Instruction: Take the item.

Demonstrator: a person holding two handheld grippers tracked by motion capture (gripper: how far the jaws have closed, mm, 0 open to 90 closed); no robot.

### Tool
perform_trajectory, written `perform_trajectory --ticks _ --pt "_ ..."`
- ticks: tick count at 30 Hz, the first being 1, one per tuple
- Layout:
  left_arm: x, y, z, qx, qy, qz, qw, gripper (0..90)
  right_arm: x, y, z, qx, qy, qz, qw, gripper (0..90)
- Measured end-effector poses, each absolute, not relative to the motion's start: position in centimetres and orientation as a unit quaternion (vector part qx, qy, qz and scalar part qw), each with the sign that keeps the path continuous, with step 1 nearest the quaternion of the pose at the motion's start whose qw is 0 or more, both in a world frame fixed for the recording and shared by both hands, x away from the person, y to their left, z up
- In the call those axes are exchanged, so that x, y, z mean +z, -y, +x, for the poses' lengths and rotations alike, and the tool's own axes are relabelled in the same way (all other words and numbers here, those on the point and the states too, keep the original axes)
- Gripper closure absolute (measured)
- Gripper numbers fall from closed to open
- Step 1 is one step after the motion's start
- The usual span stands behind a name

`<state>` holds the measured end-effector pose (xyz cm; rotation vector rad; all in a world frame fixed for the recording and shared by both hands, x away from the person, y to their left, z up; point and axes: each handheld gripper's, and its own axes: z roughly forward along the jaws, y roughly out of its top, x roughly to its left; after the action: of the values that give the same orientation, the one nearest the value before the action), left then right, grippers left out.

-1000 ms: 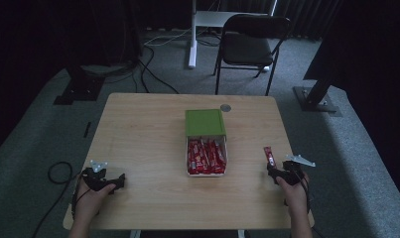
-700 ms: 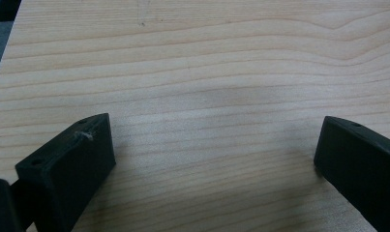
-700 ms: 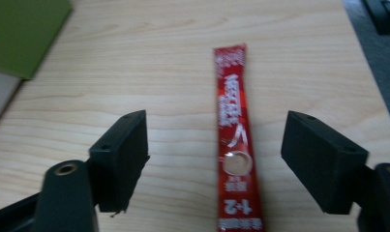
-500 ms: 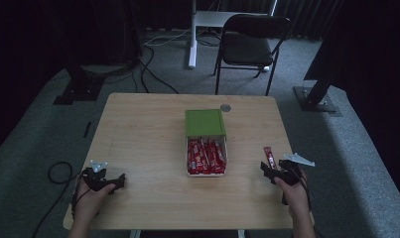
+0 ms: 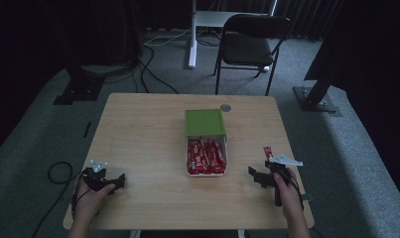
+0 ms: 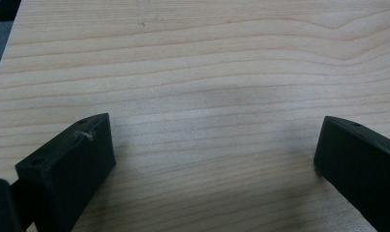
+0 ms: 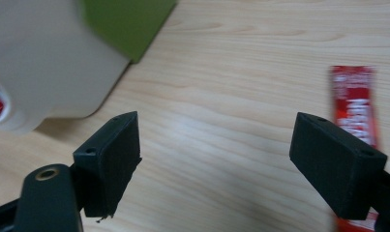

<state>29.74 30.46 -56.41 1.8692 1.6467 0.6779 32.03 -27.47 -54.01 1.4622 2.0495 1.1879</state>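
An open white box (image 5: 225, 157) with a green lid (image 5: 205, 122) sits mid-table and holds several red sachets (image 5: 206, 156). One loose red sachet (image 5: 268, 151) lies flat on the wood to its right. My right gripper (image 5: 255, 176) rests low near the front right, just left of that sachet, pointing toward the box. Its jaws have just been opening, with bare wood between them. The right gripper view has the right gripper (image 7: 214, 140) open, the sachet (image 7: 353, 101) past its right-hand jaw and the box (image 7: 47, 63) at upper left. My left gripper (image 5: 119, 179) rests at the front left. It is open (image 6: 214, 145) over bare wood.
A small round grey disc (image 5: 226, 107) lies on the table (image 5: 138, 134) behind the lid. Beyond the far edge stand a dark folding chair (image 5: 252, 44) and a white stand (image 5: 192, 34), with cables on the carpet. Dark stand bases flank the table.
The right gripper has slid left toward the box, away from the loose sachet, which stays on the table. The left gripper has not moved.
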Motion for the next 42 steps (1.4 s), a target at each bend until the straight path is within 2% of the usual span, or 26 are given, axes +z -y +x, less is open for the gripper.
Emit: perform_trajectory --ticks 2,9,13,17,24,26,28,42 --pt "-56.4 -30.5 29.7 0.252 -0.613 0.696 0.276 1.4 -54.4 26.8 32.1 0.423 -0.729 0.512 0.164 17.9" --pt "-56.4 -30.5 29.7 0.252 -0.613 0.696 0.276 1.4 -55.4 25.2 31.8 0.401 -0.777 0.454 0.171 17.4" --pt "-56.4 -30.5 29.7 0.252 -0.613 0.696 0.276 1.4 -56.0 24.3 31.8 0.401 -0.789 0.441 0.15 15.6" --pt "-56.4 -30.5 29.7 0.252 -0.613 0.696 0.276 1.4 -56.4 23.8 31.7 0.392 -0.801 0.422 0.162 15.6" --pt "-56.4 -30.5 29.7 0.252 -0.613 0.696 0.276 1.4 -56.8 23.1 31.4 0.388 -0.821 0.39 0.154 15.2" --pt "-56.4 -30.5 29.7 0.252 -0.613 0.696 0.276 1.4 -56.9 22.6 31.2 0.372 -0.835 0.373 0.159 17.8" --pt "-56.4 -30.5 29.7 0.252 -0.613 0.696 0.276 1.4 -56.9 22.4 31.1 0.367 -0.84 0.366 0.161 13.9" --pt "-56.4 -30.5 29.7 0.252 -0.612 0.697 0.276 1.4 -57.0 22.4 31.1 0.364 -0.838 0.373 0.162 12.4"
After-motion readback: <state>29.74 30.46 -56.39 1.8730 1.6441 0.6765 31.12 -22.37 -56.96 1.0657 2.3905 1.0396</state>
